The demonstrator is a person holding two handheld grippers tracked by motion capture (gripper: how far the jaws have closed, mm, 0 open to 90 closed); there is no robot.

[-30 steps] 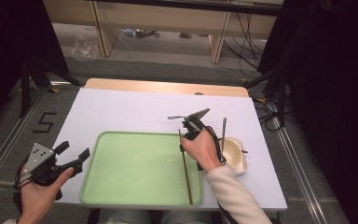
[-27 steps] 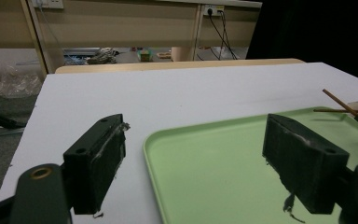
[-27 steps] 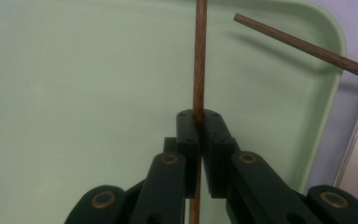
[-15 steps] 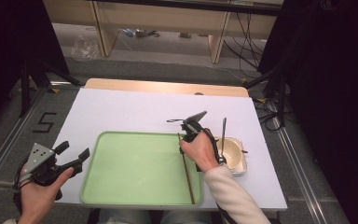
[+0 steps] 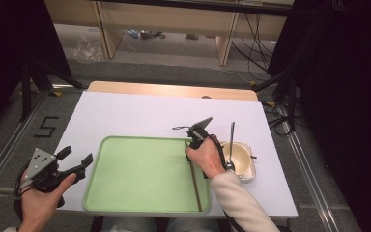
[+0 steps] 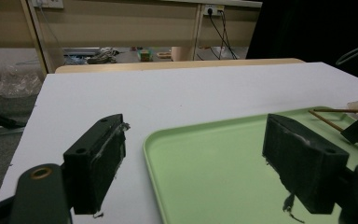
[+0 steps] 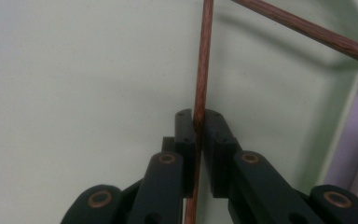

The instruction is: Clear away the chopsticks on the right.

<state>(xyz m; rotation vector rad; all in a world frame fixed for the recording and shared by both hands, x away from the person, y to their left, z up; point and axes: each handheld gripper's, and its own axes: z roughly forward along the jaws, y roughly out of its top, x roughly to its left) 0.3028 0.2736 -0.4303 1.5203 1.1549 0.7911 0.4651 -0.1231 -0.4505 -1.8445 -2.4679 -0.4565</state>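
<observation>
A pale green tray lies on the white table. My right gripper points down at the tray's right side and is shut on a brown wooden chopstick, which runs along the tray toward the front edge. In the right gripper view the chopstick passes between the two black jaws of that gripper, just above the tray floor. A second chopstick lies slantwise at the tray's corner. My left gripper is held open beside the tray's left edge; nothing is between its jaws.
A cream bowl with a metal spoon leaning in it stands just right of the tray, close to the right hand. White tabletop stretches beyond the tray. Shelving and cables lie on the floor behind the table.
The right hand has edged slightly left and toward the front with the chopstick still between its jaws. The left hand and its gripper have stayed put.
</observation>
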